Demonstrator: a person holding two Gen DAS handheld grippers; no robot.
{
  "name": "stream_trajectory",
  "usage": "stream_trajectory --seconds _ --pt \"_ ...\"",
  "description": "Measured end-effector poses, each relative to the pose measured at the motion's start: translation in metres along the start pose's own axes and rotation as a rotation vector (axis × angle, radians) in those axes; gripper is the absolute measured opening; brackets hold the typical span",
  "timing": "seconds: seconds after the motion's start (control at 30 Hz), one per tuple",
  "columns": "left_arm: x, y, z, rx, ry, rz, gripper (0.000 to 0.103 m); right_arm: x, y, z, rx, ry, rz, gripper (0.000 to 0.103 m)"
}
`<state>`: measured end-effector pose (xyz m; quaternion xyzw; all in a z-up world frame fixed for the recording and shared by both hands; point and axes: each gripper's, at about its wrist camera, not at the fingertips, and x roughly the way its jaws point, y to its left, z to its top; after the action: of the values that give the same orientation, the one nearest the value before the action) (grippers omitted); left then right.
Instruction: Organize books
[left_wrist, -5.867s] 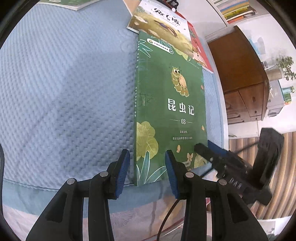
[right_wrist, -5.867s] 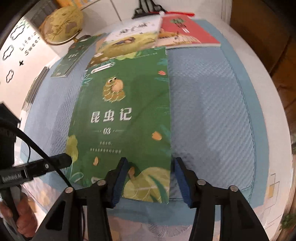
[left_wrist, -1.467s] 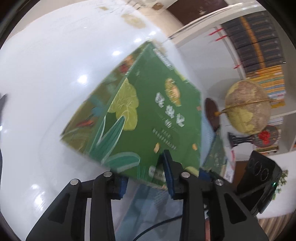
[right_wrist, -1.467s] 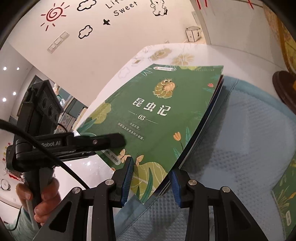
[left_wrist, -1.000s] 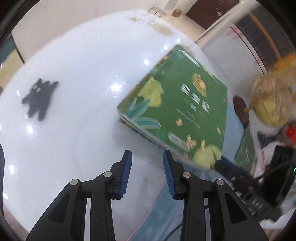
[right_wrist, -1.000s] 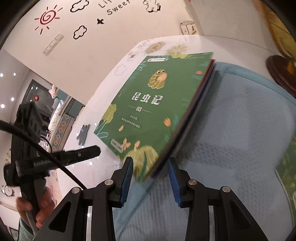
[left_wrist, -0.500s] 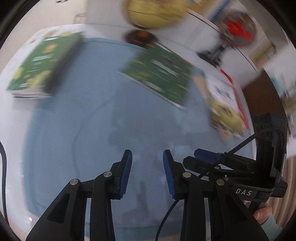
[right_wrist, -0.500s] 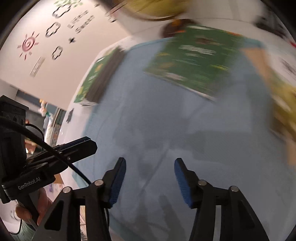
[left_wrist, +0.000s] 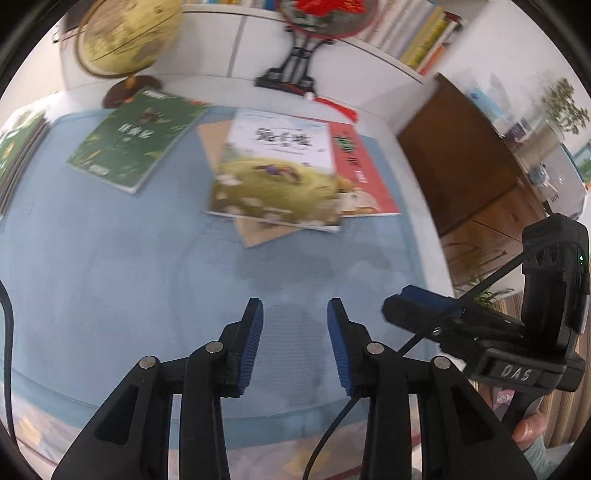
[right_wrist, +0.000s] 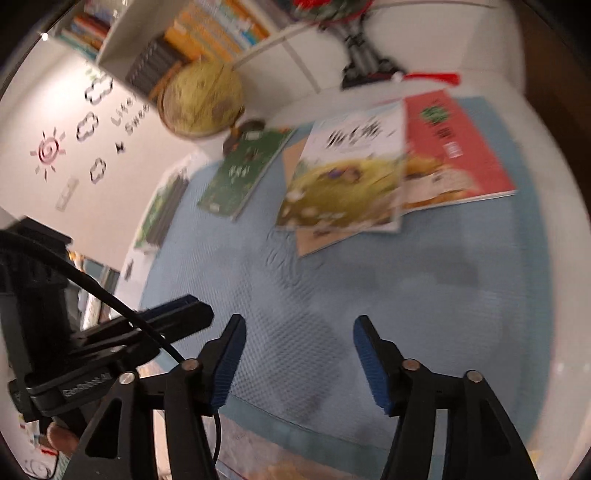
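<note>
Now that the green insect book (left_wrist: 14, 155) lies on the stack at the worktop's far left edge, I have both tongs empty, left tongs (left_wrist: 294, 345) and right tongs (right_wrist: 298, 363) just widened; yellow-covered book (left_wrist: 275, 177) likely next.

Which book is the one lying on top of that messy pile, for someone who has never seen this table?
Start at the blue mat and find the overlapping pile to the right of the lone green book. The top book has a white upper cover with black lettering over a yellow-green meadow picture, unlike the red book beneath it.
</note>
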<state>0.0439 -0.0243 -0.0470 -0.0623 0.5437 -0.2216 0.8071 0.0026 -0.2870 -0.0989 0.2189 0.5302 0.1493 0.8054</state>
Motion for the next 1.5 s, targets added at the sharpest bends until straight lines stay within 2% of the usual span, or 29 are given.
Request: stream_trajectory --seconds 0.03,0.07,0.23,0.33,0.43,0.57,0.6,0.63,0.7,0.83,0.97,1.13,1.23,1.3,1.4,1.5 --pt "-0.001 -0.005 0.001 0.006 -0.009 0.001 0.043 -0.010 -0.008 -0.001 0.012 -0.020 -0.003 0.069" --pt "-0.001 -0.008 0.001 0.003 -0.013 0.006 0.049 -0.015 -0.014 -0.002 0.021 -0.032 -0.010 0.070" --pt "0.006 -0.002 0.013 -0.074 -0.003 -0.025 0.049 -0.030 -0.038 -0.008 0.083 -0.051 -0.021 0.070" --pt "0.010 0.007 0.025 -0.095 0.003 0.003 0.049 -0.030 -0.046 -0.005 0.088 -0.055 -0.039 0.070" --pt "0.013 0.020 0.038 -0.088 -0.007 0.032 0.049 -0.022 -0.042 0.006 0.036 -0.069 -0.133 0.070" --pt "0.028 0.041 0.066 -0.065 -0.026 0.032 0.049 -0.006 -0.018 0.028 -0.116 -0.126 -0.362 0.069" --pt "0.037 0.049 0.076 -0.079 -0.011 0.037 0.049 -0.002 -0.016 0.033 -0.137 -0.130 -0.379 0.068" --pt "0.043 0.055 0.083 -0.093 -0.002 0.021 0.049 0.006 -0.013 0.042 -0.154 -0.130 -0.380 0.064" --pt "0.054 0.064 0.096 -0.104 0.003 -0.003 0.049 0.024 -0.013 0.061 -0.151 -0.111 -0.358 0.062" --pt "0.090 0.075 0.130 -0.050 0.020 0.021 0.049 0.061 -0.012 0.094 -0.141 -0.095 -0.385 0.058" --pt "0.125 0.087 0.152 -0.046 0.044 0.004 0.043 0.098 -0.021 0.122 -0.085 -0.051 -0.416 0.055" --pt "0.161 0.095 0.167 -0.026 0.085 -0.018 0.043 0.121 -0.033 0.137 -0.034 -0.034 -0.444 0.053" --pt "0.166 0.087 0.166 0.030 0.078 -0.010 0.043 0.132 -0.040 0.141 -0.015 -0.008 -0.437 0.053" --pt "0.166 0.086 0.166 0.034 0.085 -0.019 0.043 0.139 -0.042 0.141 0.001 0.015 -0.414 0.054" --pt "0.162 0.096 0.161 -0.023 0.117 -0.105 0.043 0.136 -0.041 0.136 -0.015 0.010 -0.433 0.054" --pt "0.149 0.101 0.136 -0.090 0.146 -0.220 0.043 0.123 -0.049 0.126 0.014 0.039 -0.390 0.054"
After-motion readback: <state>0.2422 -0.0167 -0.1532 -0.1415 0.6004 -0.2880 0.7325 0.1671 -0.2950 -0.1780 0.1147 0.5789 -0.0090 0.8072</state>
